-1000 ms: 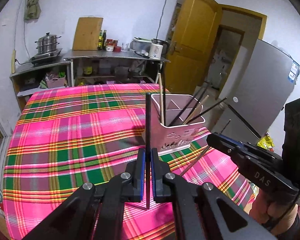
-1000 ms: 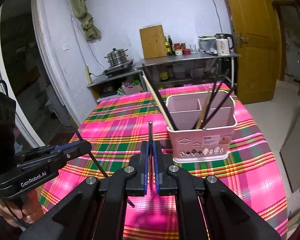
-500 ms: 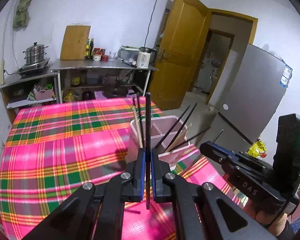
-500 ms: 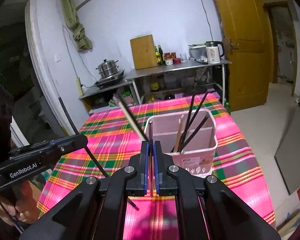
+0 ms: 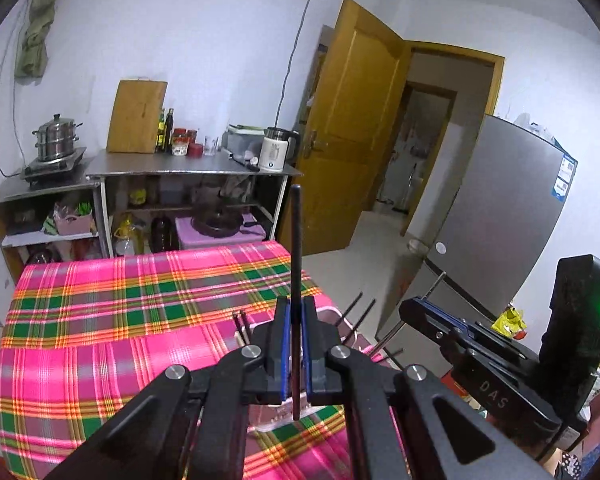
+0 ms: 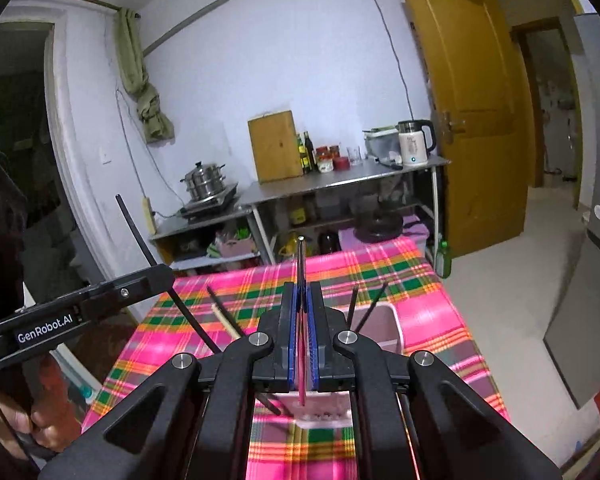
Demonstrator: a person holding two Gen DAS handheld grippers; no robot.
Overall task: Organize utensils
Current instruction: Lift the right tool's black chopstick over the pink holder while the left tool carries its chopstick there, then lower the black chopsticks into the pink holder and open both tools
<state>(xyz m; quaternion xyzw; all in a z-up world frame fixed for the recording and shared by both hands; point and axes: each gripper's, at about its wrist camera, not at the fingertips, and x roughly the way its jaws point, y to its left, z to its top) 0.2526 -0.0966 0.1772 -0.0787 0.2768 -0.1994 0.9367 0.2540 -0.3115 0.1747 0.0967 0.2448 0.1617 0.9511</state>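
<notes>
My left gripper (image 5: pixel 294 312) is shut on a black chopstick (image 5: pixel 296 240) that stands upright between its pads. My right gripper (image 6: pixel 301 296) is shut on a thin dark chopstick (image 6: pixel 301 264), also upright. Both hover above the pink utensil holder (image 6: pixel 384 328), which sits on the pink plaid tablecloth (image 5: pixel 100 320) and is mostly hidden behind the fingers; it also shows in the left wrist view (image 5: pixel 332 316). Several chopsticks (image 6: pixel 362 304) lean in the holder. The left gripper shows in the right wrist view (image 6: pixel 140 280), the right gripper in the left wrist view (image 5: pixel 424 312).
A metal counter (image 5: pixel 196 166) with a cutting board, bottles, kettle (image 5: pixel 274 154) and steamer pot (image 5: pixel 56 142) stands beyond the table's far edge. A yellow door (image 5: pixel 352 120) and a grey fridge (image 5: pixel 500 220) are to the right.
Both grippers have risen and moved over the holder, which has slid down behind the fingers in both views. Each still grips its chopstick.
</notes>
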